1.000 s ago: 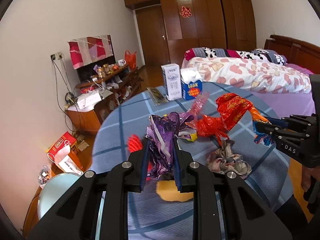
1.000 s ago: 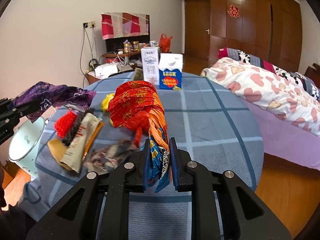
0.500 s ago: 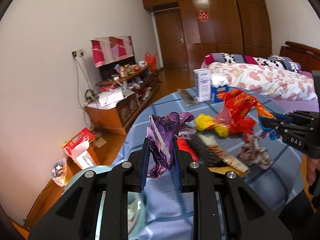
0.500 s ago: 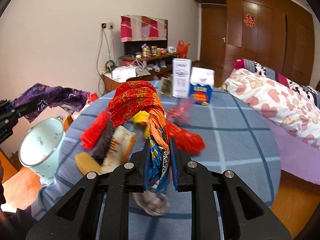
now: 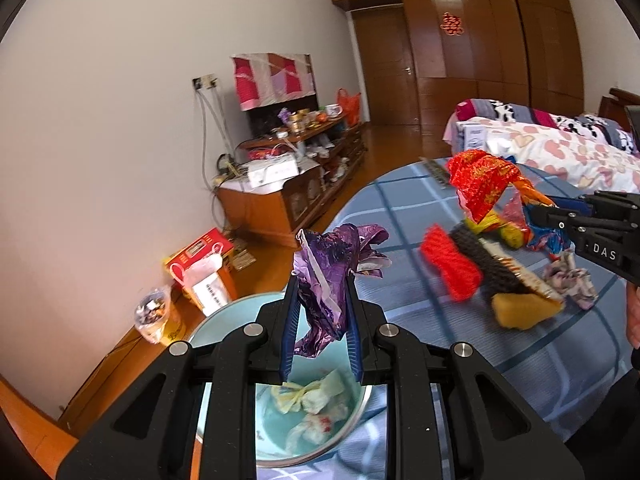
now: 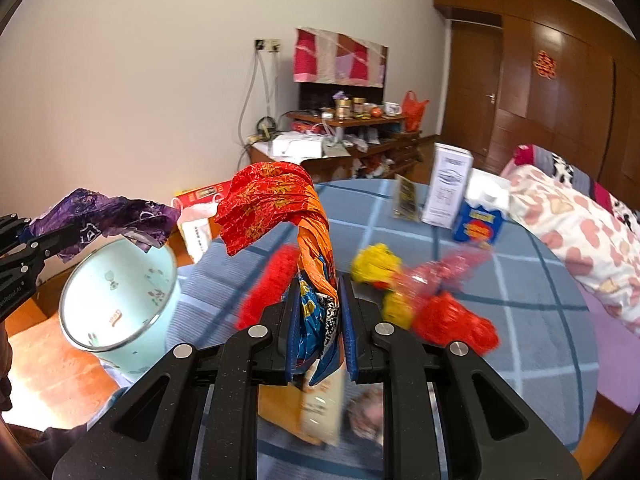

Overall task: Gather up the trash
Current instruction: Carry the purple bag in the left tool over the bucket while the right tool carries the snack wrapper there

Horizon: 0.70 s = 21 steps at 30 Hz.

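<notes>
Purple wrapper (image 5: 332, 276) now over bin (image 5: 224, 316)

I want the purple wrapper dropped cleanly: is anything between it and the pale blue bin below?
Nothing visible does. The purple wrapper, clamped in the left gripper, hangs above the open mouth of the pale blue bin, which holds only a few crumpled scraps at the bottom.

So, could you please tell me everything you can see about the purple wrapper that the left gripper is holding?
The purple wrapper is a crumpled, glossy foil-like sheet with paler streaks and a ragged, flared top. It stands roughly upright, pinched at its middle between the blue pads of the left gripper, with its lower tail hanging below them. It is held in the air above the open pale blue bin, which already holds crumpled scraps, beside the table's edge. Nothing else touches it.
</notes>
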### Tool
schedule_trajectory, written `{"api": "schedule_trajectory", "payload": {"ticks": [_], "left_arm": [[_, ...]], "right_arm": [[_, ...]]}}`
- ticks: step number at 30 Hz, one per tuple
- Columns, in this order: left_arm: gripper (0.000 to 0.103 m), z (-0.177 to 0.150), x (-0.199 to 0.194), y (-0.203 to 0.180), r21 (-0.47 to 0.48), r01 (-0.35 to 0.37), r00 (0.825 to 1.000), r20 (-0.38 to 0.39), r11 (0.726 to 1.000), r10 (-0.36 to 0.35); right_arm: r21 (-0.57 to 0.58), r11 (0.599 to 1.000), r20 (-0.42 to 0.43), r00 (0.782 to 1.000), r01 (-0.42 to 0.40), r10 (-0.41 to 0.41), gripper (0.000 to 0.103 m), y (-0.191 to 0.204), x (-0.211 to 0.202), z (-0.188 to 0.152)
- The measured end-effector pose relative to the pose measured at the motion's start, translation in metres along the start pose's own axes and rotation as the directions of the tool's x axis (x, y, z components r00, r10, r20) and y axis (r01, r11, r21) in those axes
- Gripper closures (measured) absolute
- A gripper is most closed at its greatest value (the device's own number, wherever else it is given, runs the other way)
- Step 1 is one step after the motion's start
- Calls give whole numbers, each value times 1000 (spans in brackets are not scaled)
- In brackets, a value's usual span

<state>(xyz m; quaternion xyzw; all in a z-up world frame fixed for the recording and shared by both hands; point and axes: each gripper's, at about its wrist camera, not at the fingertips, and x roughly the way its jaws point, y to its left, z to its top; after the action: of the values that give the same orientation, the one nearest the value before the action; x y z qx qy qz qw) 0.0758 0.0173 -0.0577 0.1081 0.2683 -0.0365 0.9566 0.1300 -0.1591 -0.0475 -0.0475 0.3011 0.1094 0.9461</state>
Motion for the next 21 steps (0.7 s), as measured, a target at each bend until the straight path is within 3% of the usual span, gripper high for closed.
{"api": "schedule_trajectory", "payload": {"ticks": [21], "left_arm": [[82,-41,-3,65,-61,-131,989,-71,989,127]], "right_arm": [[-144,982,-41,992,-124,119,84,94,44,18]]}}
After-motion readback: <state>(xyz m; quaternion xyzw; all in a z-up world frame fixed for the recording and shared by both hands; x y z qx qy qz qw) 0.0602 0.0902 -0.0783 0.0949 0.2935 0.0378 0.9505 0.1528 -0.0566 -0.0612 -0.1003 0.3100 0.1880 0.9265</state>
